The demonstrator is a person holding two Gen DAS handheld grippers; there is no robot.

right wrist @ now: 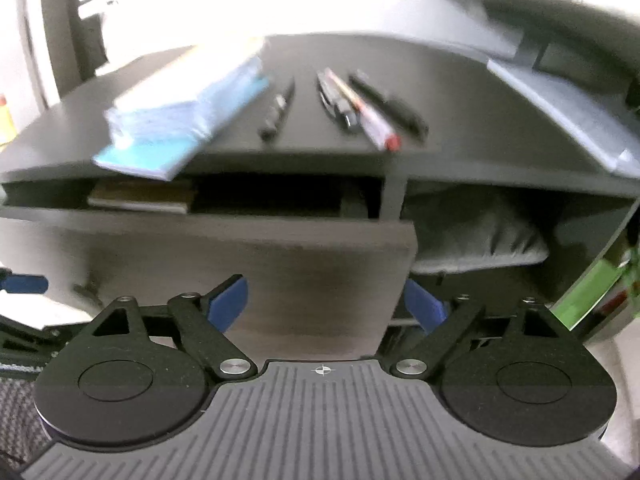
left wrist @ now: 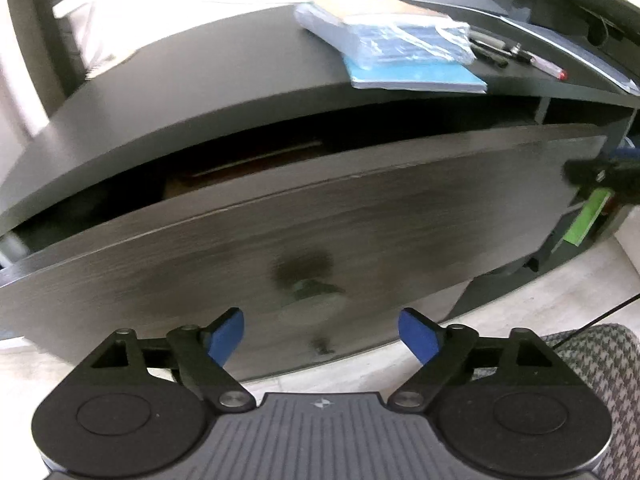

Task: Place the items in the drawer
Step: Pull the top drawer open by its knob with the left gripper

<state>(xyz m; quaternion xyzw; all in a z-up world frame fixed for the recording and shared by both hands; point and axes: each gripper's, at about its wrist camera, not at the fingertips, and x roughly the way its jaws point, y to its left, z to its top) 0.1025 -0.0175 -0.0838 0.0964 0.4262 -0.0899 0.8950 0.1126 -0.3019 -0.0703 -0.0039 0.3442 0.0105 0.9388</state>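
Note:
A dark wooden drawer [left wrist: 320,232] under the desk top stands pulled out a little, with a small knob [left wrist: 310,286] on its front; it also shows in the right wrist view [right wrist: 240,264]. On the desk lie a blue notebook [left wrist: 416,76] with a clear plastic packet [left wrist: 400,40] on it, and several pens [left wrist: 516,54]. The notebook [right wrist: 160,152], packet [right wrist: 184,108] and pens [right wrist: 360,104] also show in the right wrist view. My left gripper [left wrist: 321,334] is open and empty just in front of the knob. My right gripper [right wrist: 326,300] is open and empty before the drawer's right edge.
A book or flat item [right wrist: 140,200] lies inside the drawer. A grey laptop [right wrist: 560,108] sits at the desk's right. An open shelf with a grey cushion-like thing [right wrist: 476,236] is right of the drawer. A green object [left wrist: 586,216] stands at far right. Houndstooth fabric [left wrist: 600,356] is below.

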